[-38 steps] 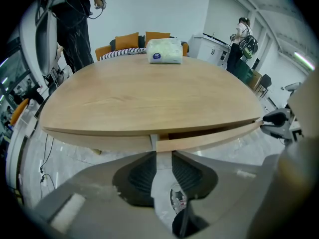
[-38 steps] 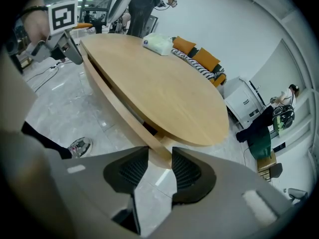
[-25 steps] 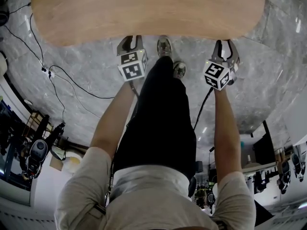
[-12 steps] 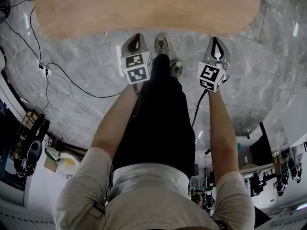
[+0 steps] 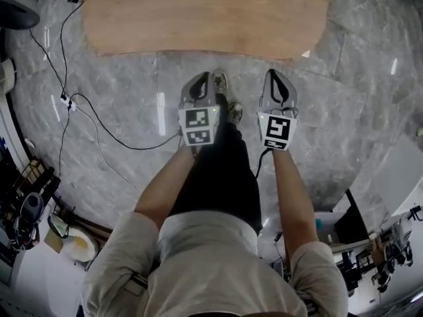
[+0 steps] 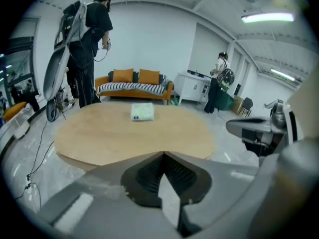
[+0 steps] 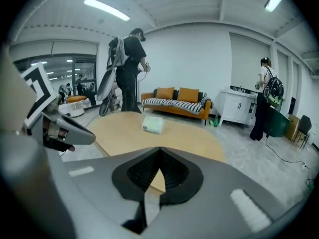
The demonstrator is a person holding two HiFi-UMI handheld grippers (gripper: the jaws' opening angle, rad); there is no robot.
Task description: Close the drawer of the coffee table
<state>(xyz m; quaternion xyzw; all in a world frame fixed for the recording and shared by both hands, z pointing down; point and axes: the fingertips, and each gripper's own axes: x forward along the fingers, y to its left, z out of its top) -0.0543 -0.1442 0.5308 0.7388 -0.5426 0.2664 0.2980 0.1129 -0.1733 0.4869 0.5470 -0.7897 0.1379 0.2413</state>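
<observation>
The coffee table (image 5: 205, 18) is a low oval with a light wooden top, lying across the top of the head view. No drawer shows in any view; the top hides the table's front. My left gripper (image 5: 201, 79) and right gripper (image 5: 277, 75) hang side by side over the grey marble floor, short of the table's near edge. Both are shut with nothing between the jaws. In the left gripper view the left gripper (image 6: 163, 154) has its tips meeting in front of the table (image 6: 99, 133). The right gripper (image 7: 160, 148) looks the same, with the table (image 7: 199, 138) beyond it.
A pale tissue pack (image 6: 142, 111) lies on the tabletop. Black cables (image 5: 79, 111) and a power strip (image 5: 66, 100) trail over the floor at left. My shoes (image 5: 223, 78) stand between the grippers. Farther back are an orange sofa (image 6: 133, 86) and two standing people (image 6: 92, 39), (image 6: 219, 78).
Both grippers went from open to shut. They have risen and drawn back from the table's edge, and the table now looks smaller and farther in the head view.
</observation>
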